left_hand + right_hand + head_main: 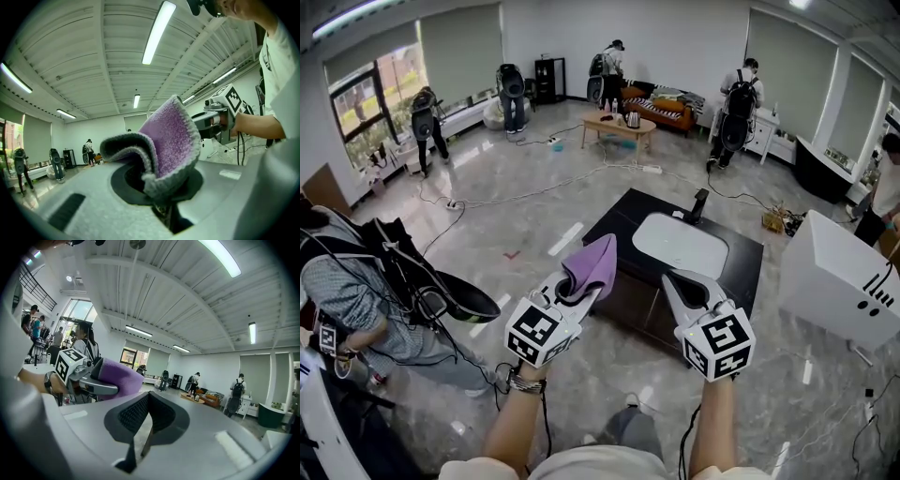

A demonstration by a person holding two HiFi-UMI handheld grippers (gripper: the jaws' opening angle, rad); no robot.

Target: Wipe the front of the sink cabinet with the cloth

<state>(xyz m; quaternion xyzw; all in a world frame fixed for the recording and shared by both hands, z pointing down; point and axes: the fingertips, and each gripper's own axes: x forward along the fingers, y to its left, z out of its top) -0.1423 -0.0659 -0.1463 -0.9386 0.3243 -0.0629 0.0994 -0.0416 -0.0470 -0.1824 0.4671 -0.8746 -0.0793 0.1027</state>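
The black sink cabinet (623,298) with its white basin (680,246) stands on the floor just ahead of me. My left gripper (586,291) is shut on a purple cloth with a grey edge (592,265), held up in the air before the cabinet's left front corner. The cloth (171,140) folds upward out of the left gripper (159,190) in the left gripper view. My right gripper (673,279) hovers over the cabinet's front edge, shut with nothing in it. The right gripper view shows its pads (136,413) together, and beside them the left gripper (84,376) with the cloth (119,378).
A white box-shaped unit (839,277) stands to the cabinet's right. A person (366,300) crouches at my left. Cables (534,187) lie across the marble floor. Several people stand far back near a low wooden table (619,127) and a sofa (661,105).
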